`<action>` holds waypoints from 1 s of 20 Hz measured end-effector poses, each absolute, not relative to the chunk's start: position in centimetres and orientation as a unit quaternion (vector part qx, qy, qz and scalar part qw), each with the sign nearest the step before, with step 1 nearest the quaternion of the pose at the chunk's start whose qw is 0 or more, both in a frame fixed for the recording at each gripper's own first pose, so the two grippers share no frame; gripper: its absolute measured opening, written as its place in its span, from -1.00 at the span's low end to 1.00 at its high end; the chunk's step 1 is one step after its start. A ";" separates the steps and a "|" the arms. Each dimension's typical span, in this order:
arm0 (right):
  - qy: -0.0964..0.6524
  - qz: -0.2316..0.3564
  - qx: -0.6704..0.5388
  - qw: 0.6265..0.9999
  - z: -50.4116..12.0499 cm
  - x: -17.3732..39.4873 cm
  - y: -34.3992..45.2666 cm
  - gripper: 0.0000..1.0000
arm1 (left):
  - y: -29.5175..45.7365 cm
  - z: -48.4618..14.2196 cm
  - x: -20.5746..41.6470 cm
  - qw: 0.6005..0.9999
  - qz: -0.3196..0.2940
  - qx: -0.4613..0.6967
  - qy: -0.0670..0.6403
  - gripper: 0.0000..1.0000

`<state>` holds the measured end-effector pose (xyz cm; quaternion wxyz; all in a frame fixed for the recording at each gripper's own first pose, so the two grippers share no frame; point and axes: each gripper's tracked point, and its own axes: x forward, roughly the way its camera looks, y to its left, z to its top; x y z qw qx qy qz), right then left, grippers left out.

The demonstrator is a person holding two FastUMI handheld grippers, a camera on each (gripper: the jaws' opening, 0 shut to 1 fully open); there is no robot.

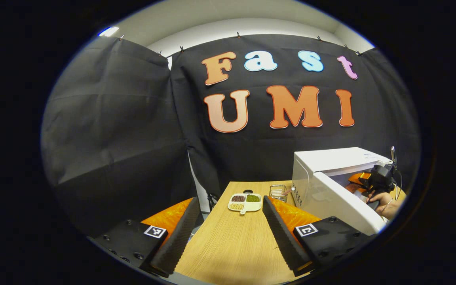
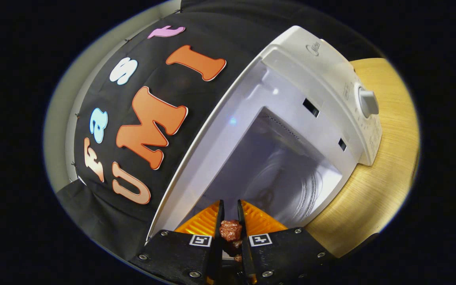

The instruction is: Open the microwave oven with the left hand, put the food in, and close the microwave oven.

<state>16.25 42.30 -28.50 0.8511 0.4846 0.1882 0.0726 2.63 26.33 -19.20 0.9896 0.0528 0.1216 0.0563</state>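
Microwave (image 1: 341,174) at right of left gripper view, door (image 1: 342,202) swung wide. Food (image 2: 230,230) pinched tight in right gripper (image 2: 230,221), bottom center of right gripper view, at cavity mouth with glass turntable (image 2: 287,190) ahead. Left gripper (image 1: 228,225) spread wide, holding nothing, over wooden table (image 1: 232,245). Divided dish (image 1: 245,202) and wire basket (image 1: 278,192) mid-frame.

Your left gripper (image 1: 228,229) has black screwed blocks with square black-and-white tags and ribbed fingers (image 1: 283,233). Your right gripper (image 2: 230,221) has matching tags and silver screws.
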 end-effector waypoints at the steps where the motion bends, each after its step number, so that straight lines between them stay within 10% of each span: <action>1: 0.188 0.065 0.498 0.844 -28.9 17.0 42.8 -0.60 | 26.6 -19.4 2.6 0.989 0.059 0.054 0.126 1.00; 9: 0.224 0.002 0.475 0.851 -33.5 21.2 43.8 -0.54 | 28.1 -20.1 2.2 0.986 0.078 0.049 0.137 1.00; 12: 0.226 -0.013 0.398 0.889 -34.6 22.1 43.4 0.73 | 28.4 -20.4 1.8 0.986 0.079 0.052 0.140 0.94; 20: 0.188 -0.004 0.209 0.960 -32.3 21.8 40.0 0.89 | 28.7 -21.1 1.4 0.986 0.082 0.044 0.142 1.00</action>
